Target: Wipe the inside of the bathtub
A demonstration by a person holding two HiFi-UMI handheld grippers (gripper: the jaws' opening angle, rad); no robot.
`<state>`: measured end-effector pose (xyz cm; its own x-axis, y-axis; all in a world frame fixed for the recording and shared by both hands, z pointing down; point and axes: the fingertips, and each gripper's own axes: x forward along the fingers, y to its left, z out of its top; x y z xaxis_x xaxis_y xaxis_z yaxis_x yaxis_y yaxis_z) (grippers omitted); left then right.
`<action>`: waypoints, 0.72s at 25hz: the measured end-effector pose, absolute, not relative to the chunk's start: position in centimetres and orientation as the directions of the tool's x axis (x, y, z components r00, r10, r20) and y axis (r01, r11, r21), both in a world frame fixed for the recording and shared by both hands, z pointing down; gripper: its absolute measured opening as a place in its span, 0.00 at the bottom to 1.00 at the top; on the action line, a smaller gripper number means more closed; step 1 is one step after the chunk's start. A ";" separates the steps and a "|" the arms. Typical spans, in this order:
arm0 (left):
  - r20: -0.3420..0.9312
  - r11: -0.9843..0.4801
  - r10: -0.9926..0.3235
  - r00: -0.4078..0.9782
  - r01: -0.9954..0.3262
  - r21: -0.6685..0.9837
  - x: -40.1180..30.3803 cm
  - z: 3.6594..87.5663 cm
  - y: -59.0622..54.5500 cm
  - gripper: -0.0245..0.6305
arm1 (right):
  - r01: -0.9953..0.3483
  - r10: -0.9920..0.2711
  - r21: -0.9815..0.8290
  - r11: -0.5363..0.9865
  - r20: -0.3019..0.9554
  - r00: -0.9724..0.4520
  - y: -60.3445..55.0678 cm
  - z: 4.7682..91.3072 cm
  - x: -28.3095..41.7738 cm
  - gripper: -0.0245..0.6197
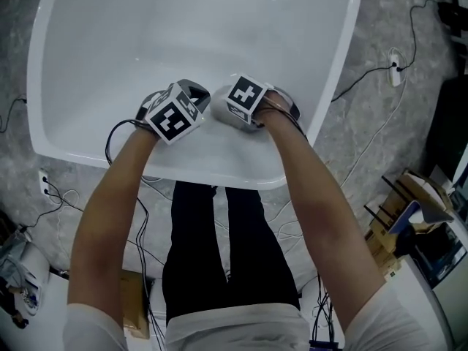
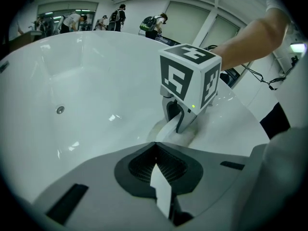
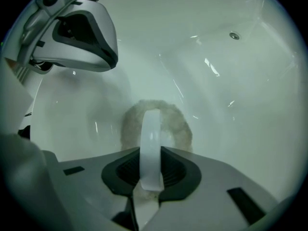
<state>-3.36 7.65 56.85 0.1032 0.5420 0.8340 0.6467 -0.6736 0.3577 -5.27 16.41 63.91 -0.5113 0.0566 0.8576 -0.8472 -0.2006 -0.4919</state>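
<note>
Over the near end of a white bathtub (image 1: 190, 28), seen from above, a person leans with both bare forearms reaching into the basin. The tub fills the head view from the centre up to 12 o'clock, and both tools sit side by side against its inner wall at the 6 o'clock end, close to each other but not clearly touching. The left tool (image 1: 191, 97) has its jaws closed together, and its own view shows nothing gripped between them. The right tool (image 1: 238, 115) has its jaws clamped on a white strap (image 3: 150, 143), which arches over a round, pale, fuzzy scrubbing pad (image 3: 178, 124). The pad lies flat against the smooth white tub surface directly ahead of the right tool. From the left gripper view, the right tool stands at about 1 o'clock with its marker cube uppermost and the pad beneath it on the slope of the tub. A small round metal fitting (image 2: 59, 109) is set into the tub wall farther along, well apart from the pad. The person's dark trousers (image 1: 197, 254) show at 6 o'clock, just below the tub rim. Grey floor (image 1: 409, 123) surrounds the tub, with thin cables (image 1: 365, 79) trailing at 3 o'clock. Distant people (image 2: 115, 16) stand at 11 o'clock in the left gripper view.
</note>
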 end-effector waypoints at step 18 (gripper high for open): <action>0.830 -0.739 0.533 0.167 0.569 0.360 -4.9 48.4 11.4 0.06 | -0.817 0.069 -0.534 -0.220 0.827 -0.559 19.5 53.9 -8.5 0.18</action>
